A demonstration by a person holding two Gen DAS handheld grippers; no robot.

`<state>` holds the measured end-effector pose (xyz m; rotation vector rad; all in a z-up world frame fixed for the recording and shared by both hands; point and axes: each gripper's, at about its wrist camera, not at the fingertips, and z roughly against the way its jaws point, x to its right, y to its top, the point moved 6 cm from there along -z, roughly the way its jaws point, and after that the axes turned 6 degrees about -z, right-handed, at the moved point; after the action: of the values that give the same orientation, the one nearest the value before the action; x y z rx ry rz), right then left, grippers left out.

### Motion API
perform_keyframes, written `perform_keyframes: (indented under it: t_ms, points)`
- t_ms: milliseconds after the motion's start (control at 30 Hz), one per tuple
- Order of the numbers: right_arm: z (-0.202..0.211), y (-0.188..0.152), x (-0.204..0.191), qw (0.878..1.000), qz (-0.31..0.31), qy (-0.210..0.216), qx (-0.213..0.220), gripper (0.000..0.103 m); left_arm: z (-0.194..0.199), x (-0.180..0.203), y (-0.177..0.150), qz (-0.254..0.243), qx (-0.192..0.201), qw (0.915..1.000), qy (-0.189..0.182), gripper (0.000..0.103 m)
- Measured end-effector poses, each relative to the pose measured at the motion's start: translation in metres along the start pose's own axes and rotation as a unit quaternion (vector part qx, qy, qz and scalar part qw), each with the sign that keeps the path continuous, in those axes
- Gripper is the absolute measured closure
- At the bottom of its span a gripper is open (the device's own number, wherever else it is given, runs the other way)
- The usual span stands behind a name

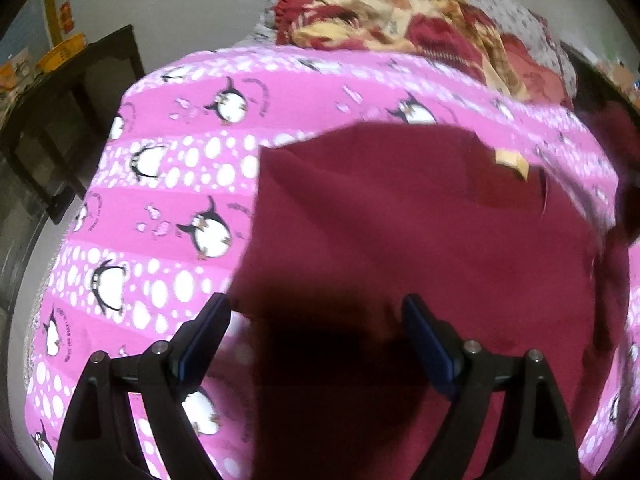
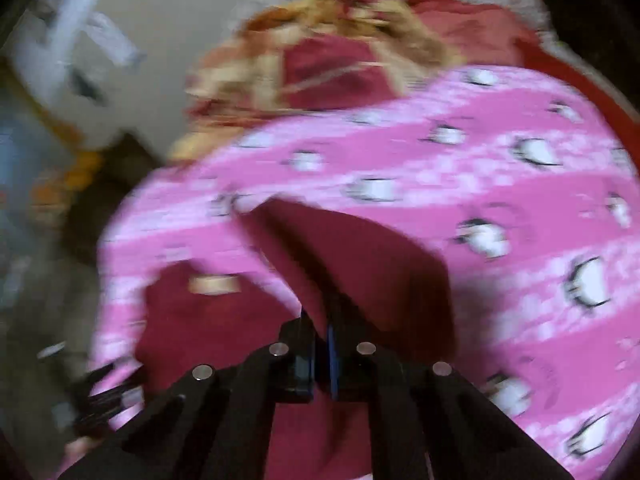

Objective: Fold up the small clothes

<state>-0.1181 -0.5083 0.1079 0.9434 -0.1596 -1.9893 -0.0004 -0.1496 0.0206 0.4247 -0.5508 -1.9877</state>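
Note:
A dark red small garment (image 1: 420, 232) lies on a pink penguin-print cover (image 1: 168, 184), with a tan label (image 1: 514, 160) near its far edge. My left gripper (image 1: 316, 312) is open, its fingers spread over the garment's near left corner, holding nothing. In the blurred right wrist view my right gripper (image 2: 320, 320) is shut on a fold of the dark red garment (image 2: 360, 260) and lifts it off the pink cover (image 2: 520, 208). The tan label (image 2: 214, 284) shows to the left there.
A heap of red and yellow patterned clothes (image 1: 408, 16) lies beyond the pink cover, also in the right wrist view (image 2: 340, 60). A dark wooden piece of furniture (image 1: 72, 112) stands at the left by a pale wall.

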Motion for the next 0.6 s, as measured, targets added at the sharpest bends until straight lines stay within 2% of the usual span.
perform_keyframes:
  t_ms: [100, 200, 267, 333, 433, 533, 600]
  points:
    - [0.011, -0.023, -0.053, 0.995, 0.052, 0.069, -0.04, 0.097, 0.013, -0.015, 0.006, 0.014, 0.016, 0.9997, 0.006, 0.017]
    - [0.003, -0.054, -0.106, 0.981, 0.115, 0.117, -0.1, 0.097, 0.024, -0.031, 0.009, 0.027, 0.028, 0.9991, 0.014, 0.017]
    - [-0.017, -0.075, -0.131, 0.97, 0.143, 0.13, -0.146, 0.097, 0.031, -0.044, 0.01, 0.04, 0.035, 0.9985, 0.017, 0.017]
    - [-0.051, -0.093, -0.148, 0.96, 0.171, 0.114, -0.188, 0.097, 0.036, -0.056, 0.008, 0.051, 0.039, 0.9978, 0.019, 0.017]
    - [-0.111, -0.106, -0.155, 0.952, 0.172, 0.081, -0.239, 0.097, 0.039, -0.065, 0.004, 0.055, 0.039, 0.9975, 0.02, 0.017]
    - [-0.162, -0.105, -0.153, 0.952, 0.166, 0.046, -0.252, 0.097, 0.038, -0.067, 0.0, 0.053, 0.038, 0.9979, 0.002, 0.017]
    - [-0.194, -0.091, -0.145, 0.96, 0.155, 0.006, -0.234, 0.097, 0.036, -0.064, 0.0, 0.05, 0.039, 0.9978, -0.021, 0.017]
